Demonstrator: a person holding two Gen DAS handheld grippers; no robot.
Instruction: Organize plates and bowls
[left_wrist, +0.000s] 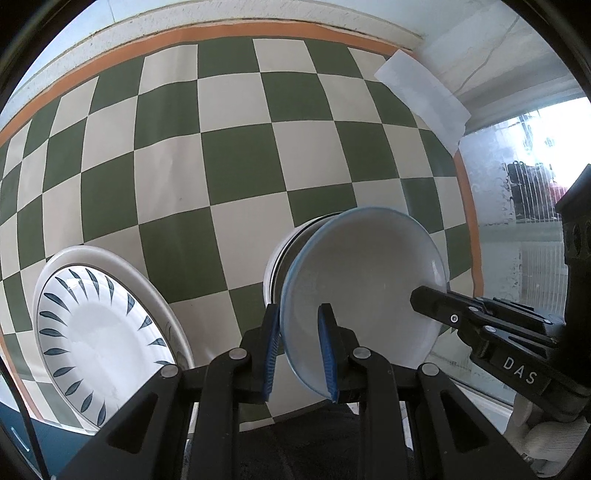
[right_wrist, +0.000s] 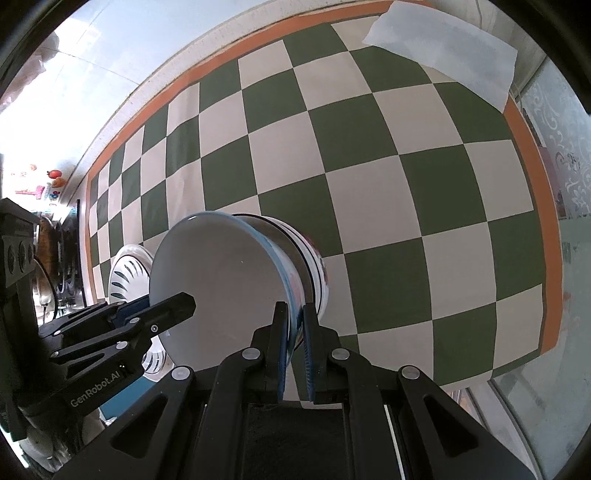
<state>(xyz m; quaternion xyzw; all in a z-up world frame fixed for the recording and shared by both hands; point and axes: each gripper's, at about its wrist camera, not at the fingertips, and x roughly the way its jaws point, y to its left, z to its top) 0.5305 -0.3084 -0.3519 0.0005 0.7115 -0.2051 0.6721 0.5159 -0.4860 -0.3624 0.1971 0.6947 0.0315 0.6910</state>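
Blue-rimmed bowl (left_wrist: 362, 280) — white, glazed; held over stack of bowls (right_wrist: 314, 273), appears seated in or just above top one. Rigid, likely brittle, slick glaze; moderate weight. Best hold: rim, opposite sides. Left gripper (left_wrist: 299, 347) pinching near-left rim of bowl, blue pads (left_wrist: 327, 350) either side of wall. Right gripper (right_wrist: 295, 343) pinching opposite rim. Patterned plate (left_wrist: 99, 339) left of bowl, apart, on checkered cloth (left_wrist: 236, 155).
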